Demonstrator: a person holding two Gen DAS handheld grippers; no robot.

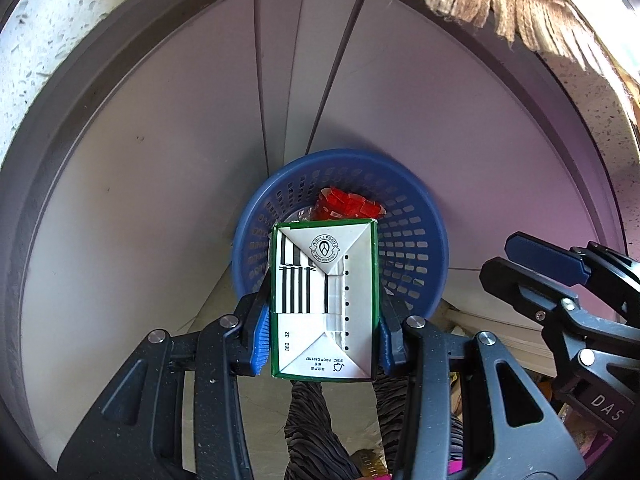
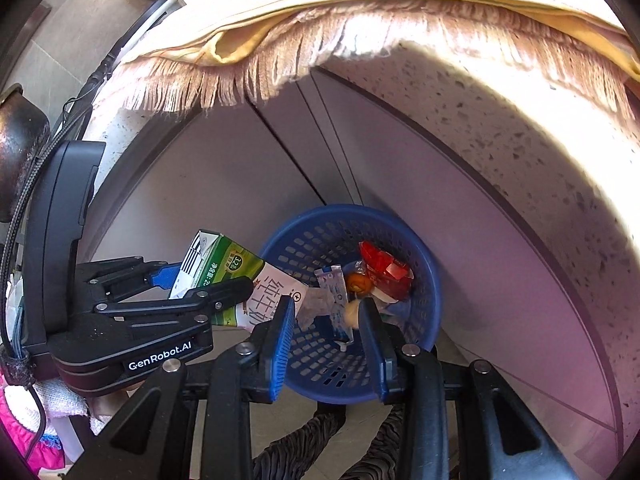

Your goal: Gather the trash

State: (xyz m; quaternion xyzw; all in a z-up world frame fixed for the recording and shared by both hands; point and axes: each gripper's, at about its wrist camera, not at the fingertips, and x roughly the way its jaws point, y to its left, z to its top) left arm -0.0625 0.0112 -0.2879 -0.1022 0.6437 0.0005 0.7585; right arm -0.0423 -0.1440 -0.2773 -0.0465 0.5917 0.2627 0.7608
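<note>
Blue-padded left tool (image 1: 323,322) clamped the milk carton (image 1: 324,300) above the blue basket (image 1: 424,216); best centred before release. Right tool (image 2: 328,336) hung open, empty.

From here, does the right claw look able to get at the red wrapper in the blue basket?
Probably yes. The right claw hangs open and empty above the blue basket, whose top is uncovered, and the red wrapper lies exposed on top. The milk carton in the left claw sits off to one side.

A green and white milk carton (image 1: 324,300) is hanging over a blue basket (image 2: 424,280) that is holding a red wrapper (image 2: 384,270).
</note>
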